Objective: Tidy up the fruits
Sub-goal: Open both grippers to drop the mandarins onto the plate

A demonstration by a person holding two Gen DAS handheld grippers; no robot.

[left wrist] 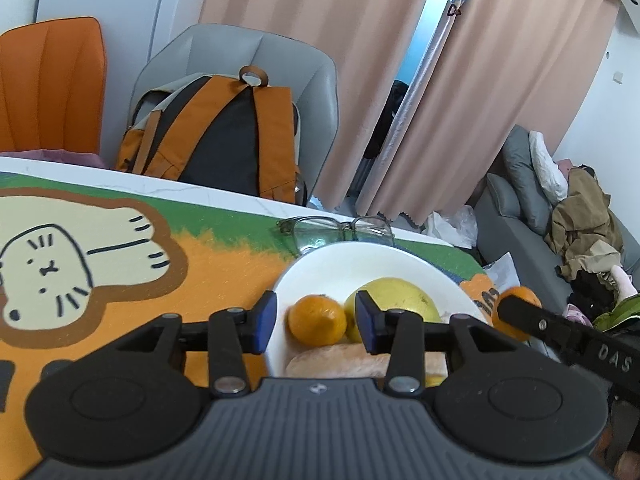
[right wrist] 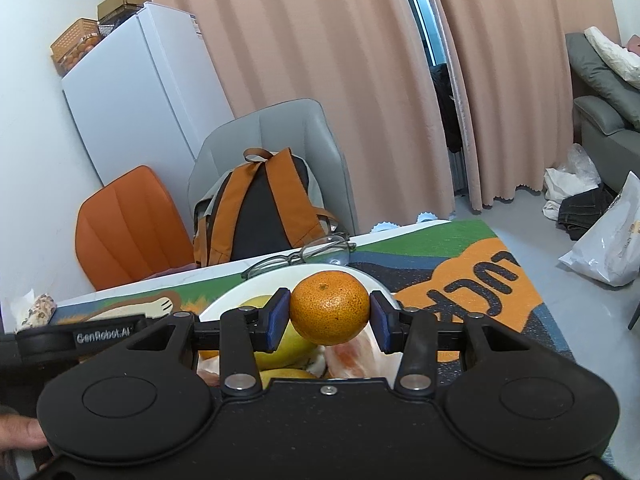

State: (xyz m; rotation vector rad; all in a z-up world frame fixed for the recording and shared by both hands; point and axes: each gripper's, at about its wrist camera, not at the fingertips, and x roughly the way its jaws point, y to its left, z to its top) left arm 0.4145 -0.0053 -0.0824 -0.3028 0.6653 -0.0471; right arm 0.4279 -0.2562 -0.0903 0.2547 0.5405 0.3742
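A white plate (left wrist: 320,264) on the printed mat holds a small orange (left wrist: 317,321), a large yellow fruit (left wrist: 396,300) and a pale peeled piece (left wrist: 340,364). My left gripper (left wrist: 316,314) hangs low over the plate, open, its blue pads either side of that orange with gaps showing. My right gripper (right wrist: 329,312) is shut on a second orange (right wrist: 329,307), held just above the plate (right wrist: 360,276). In the left wrist view this second orange (left wrist: 520,300) sits off the plate's right rim behind a black finger.
Folded glasses (left wrist: 336,228) lie on the mat just behind the plate. Beyond the table edge a grey chair (right wrist: 280,120) carries an orange-and-black backpack (right wrist: 260,208), beside an orange chair (right wrist: 124,220) and a white fridge (right wrist: 132,92). Bags and a sofa (right wrist: 600,92) fill the right.
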